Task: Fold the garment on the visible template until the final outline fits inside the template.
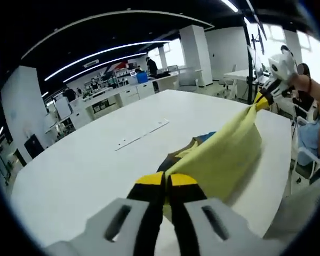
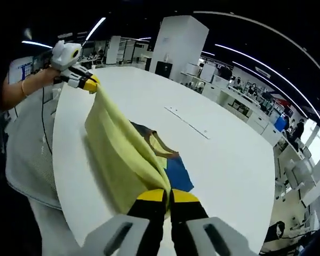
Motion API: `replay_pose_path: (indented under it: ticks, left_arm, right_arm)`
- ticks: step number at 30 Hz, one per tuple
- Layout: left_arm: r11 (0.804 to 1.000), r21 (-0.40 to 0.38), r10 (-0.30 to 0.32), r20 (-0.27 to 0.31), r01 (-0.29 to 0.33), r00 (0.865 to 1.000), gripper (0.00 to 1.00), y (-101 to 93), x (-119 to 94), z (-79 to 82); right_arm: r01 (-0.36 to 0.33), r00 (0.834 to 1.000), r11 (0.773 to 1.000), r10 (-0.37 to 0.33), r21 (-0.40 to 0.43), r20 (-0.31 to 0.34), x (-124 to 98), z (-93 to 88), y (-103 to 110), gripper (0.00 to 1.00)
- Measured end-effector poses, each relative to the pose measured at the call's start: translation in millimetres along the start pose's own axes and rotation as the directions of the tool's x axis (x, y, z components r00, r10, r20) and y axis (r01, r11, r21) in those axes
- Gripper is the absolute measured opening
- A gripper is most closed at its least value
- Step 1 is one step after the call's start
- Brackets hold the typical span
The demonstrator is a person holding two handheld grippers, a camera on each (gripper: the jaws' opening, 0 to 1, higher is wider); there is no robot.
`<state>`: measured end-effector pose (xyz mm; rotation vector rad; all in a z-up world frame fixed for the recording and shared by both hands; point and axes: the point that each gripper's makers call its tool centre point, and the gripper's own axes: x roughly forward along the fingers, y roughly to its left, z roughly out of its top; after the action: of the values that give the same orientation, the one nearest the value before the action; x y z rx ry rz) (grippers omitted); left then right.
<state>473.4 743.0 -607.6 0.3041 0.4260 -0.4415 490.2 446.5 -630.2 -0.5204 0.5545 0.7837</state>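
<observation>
A pale yellow garment [image 1: 224, 154] with a blue and dark print hangs stretched above the white table [image 1: 96, 160]. In the left gripper view my left gripper [image 1: 166, 181] is shut on one end of the cloth, and the right gripper [image 1: 262, 100] holds the far end at upper right. The right gripper view has my right gripper [image 2: 167, 196] shut on the garment [image 2: 122, 154], with the left gripper [image 2: 88, 82] pinching the other end at upper left. The printed part [image 2: 168, 160] sags onto the table. No template outline is clear to me.
A thin flat strip [image 1: 141, 135] lies on the table middle, also strip [image 2: 186, 121]. A person's arm [image 2: 21, 90] and grey clothing [image 2: 26, 154] stand at the table edge. Desks, pillars and chairs fill the room behind.
</observation>
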Motion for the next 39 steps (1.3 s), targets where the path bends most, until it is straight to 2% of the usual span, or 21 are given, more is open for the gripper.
replay_pose_path:
  ticks: [3,6,10,18,21,25,33,39]
  left_arm:
    - [1.000,-0.006,0.000,-0.001,0.000,1.000,0.00,4.9,9,1.7]
    - [1.000,-0.016,0.003,0.007,-0.003,1.000,0.00,9.3,17,5.8]
    - [1.000,-0.013,0.018,0.000,-0.018,1.000,0.00,16.9,29,7.0]
    - [0.999,-0.035,0.030,-0.021,-0.031,0.999,0.00,27.8,50,2.1]
    - [0.999,0.000,0.051,-0.050,-0.051,0.997,0.00,29.4,60,-3.9]
    - [0.999,-0.008,0.047,-0.067,-0.047,0.997,0.00,32.5,74,-12.6]
    - [0.999,-0.018,0.044,-0.114,-0.047,0.993,0.00,37.1,100,-34.9]
    - [0.999,-0.022,0.037,-0.156,-0.041,0.987,0.00,39.7,116,-53.4]
  right_arm:
    - [0.026,1.000,1.000,-0.026,0.012,-0.007,7,2.1,-8,0.00]
    - [0.068,0.997,0.997,-0.069,-0.038,-0.032,15,5.1,-18,0.00]
    - [0.093,0.994,0.993,-0.096,-0.067,-0.045,24,9.4,-24,0.00]
    - [0.110,0.992,0.994,-0.110,-0.008,-0.061,47,7.6,-40,0.00]
    - [0.099,0.992,0.995,-0.099,-0.006,-0.074,58,4.0,-42,0.00]
    - [0.096,0.989,0.995,-0.100,-0.035,-0.112,74,-5.5,-46,0.00]
    - [0.073,0.987,0.997,-0.069,0.020,-0.146,102,-22.8,-49,0.00]
    - [0.047,0.982,0.999,-0.043,0.020,-0.183,124,-35.0,-49,0.00]
